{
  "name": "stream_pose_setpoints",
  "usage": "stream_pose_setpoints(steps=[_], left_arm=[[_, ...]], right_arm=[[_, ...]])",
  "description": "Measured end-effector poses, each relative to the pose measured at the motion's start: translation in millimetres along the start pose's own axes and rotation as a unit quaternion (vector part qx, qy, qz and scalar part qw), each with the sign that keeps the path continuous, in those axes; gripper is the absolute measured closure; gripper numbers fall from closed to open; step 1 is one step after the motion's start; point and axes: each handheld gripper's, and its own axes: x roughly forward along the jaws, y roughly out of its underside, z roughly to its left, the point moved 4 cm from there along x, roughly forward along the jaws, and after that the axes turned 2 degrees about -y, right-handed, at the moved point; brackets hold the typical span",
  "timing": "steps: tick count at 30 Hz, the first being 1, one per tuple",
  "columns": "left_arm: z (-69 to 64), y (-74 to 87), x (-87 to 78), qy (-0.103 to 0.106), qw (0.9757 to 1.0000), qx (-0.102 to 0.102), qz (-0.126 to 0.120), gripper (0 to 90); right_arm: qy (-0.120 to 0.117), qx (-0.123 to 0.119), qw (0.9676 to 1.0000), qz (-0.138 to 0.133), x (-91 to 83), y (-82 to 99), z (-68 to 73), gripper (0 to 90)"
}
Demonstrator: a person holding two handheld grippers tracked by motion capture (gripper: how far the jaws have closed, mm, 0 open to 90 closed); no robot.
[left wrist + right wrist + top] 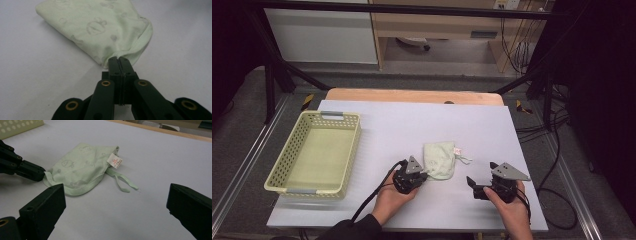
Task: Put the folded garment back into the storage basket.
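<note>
A small pale green cloth cap with faint prints lies flat near the middle of the grey table mat. It has a white label and thin tie strings on its right side. My left gripper is at the cap's near left corner, and its jaws are shut on the hem there. The cap spreads away beyond the jaw tips. My right gripper rests to the right of the cap, jaws wide open with nothing between them, looking at the cap and the left gripper.
A pale yellow perforated basket stands at the left of the mat, with nothing in it. The mat stretches bare behind the cap. A wooden table edge runs along the back. Cables lie on the floor at the right.
</note>
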Motion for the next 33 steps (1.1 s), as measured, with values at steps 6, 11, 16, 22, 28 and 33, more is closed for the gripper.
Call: stream_pose_setpoints(steps=[6,11,16,22,28,33], left_arm=[[-7.5,9.5,-13.4,0.022,0.9996,-0.011,0.012,90.0],[-12.9,19.6,-26.8,0.025,0.9995,0.006,0.019,90.0],[-13.0,23.4,-35.4,0.025,0.9996,0.007,0.014,90.0],[-10.0,19.3,-37.3,0.022,0.9997,0.002,0.006,90.0],[-11.3,21.1,-46.7,0.019,0.9998,0.008,0.004,90.0],[-12.8,28.3,-64.4,0.024,0.9997,0.004,0.000,90.0]], right_arm=[[-0.004,-0.002,1.0000,-0.003,-1.6,-0.7,4.6,2.7],[-0.016,-0.006,0.9999,-0.001,0.8,-3.6,14.9,2.8],[-0.026,-0.018,0.9995,0.002,8.0,-7.8,30.4,2.8],[-0.035,-0.034,0.9987,0.012,14.1,-7.8,45.6,2.9],[-0.032,-0.032,0.9989,0.014,14.5,-6.9,46.2,3.0],[-0.035,-0.030,0.9988,0.016,13.7,-5.8,46.8,3.2]])
